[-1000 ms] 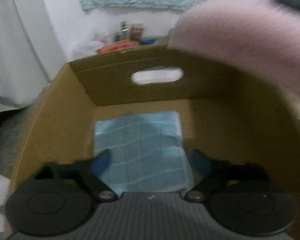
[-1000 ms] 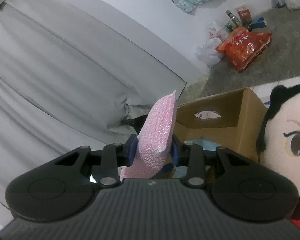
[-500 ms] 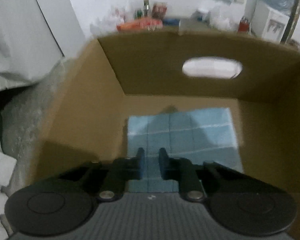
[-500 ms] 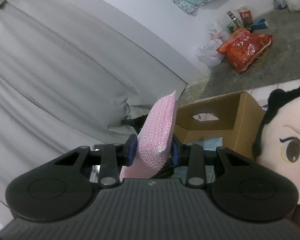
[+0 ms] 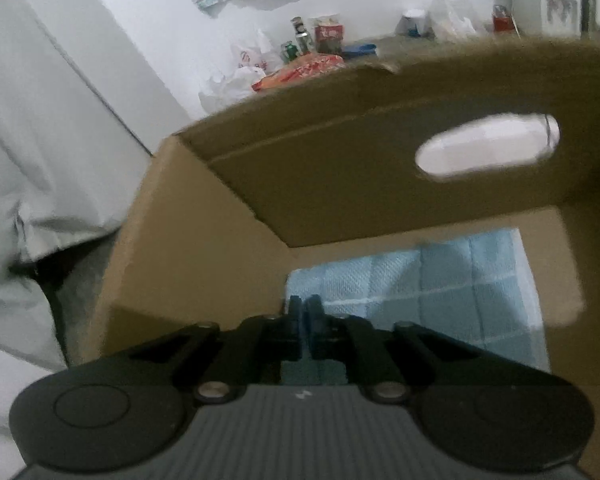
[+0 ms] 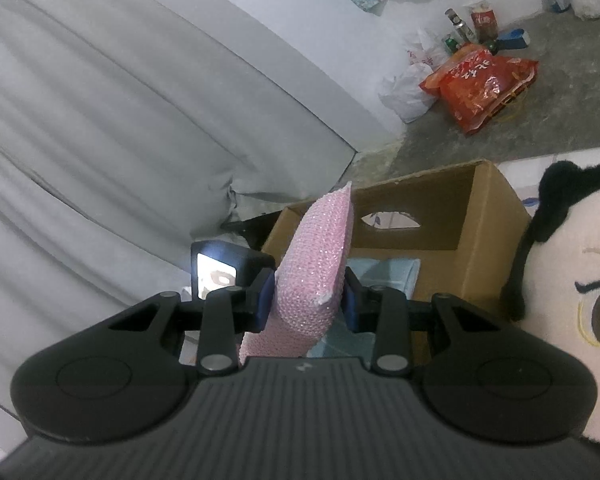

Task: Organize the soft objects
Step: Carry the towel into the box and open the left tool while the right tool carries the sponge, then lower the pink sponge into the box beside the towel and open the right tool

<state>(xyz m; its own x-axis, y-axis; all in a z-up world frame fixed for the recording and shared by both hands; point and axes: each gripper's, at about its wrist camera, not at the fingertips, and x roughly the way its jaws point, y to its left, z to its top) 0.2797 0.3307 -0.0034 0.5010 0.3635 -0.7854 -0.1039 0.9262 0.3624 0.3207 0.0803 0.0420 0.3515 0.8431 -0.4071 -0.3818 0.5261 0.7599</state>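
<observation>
An open cardboard box [image 5: 204, 240] with an oval handle hole holds a folded light blue cloth [image 5: 460, 292] flat on its bottom. My left gripper [image 5: 304, 312] is shut and empty, hovering over the box's near left side. In the right wrist view my right gripper [image 6: 306, 296] is shut on a pink glittery sponge [image 6: 320, 264] that stands upright between the fingers, above and in front of the box [image 6: 480, 240]. The blue cloth [image 6: 384, 272] shows inside it. A plush doll [image 6: 572, 300] with black hair sits at the right edge, beside the box.
A grey curtain [image 6: 120, 140] hangs on the left. On the concrete floor behind the box lie a red snack bag [image 6: 480, 84], white plastic bags [image 6: 408, 88] and several bottles and cans [image 6: 468, 24]. A lit phone screen [image 6: 216, 276] shows left of the right gripper.
My left gripper has closed from wide open to shut and swung left over the box. The pink sponge has left the left view. The right gripper stays shut on the sponge, nearly still.
</observation>
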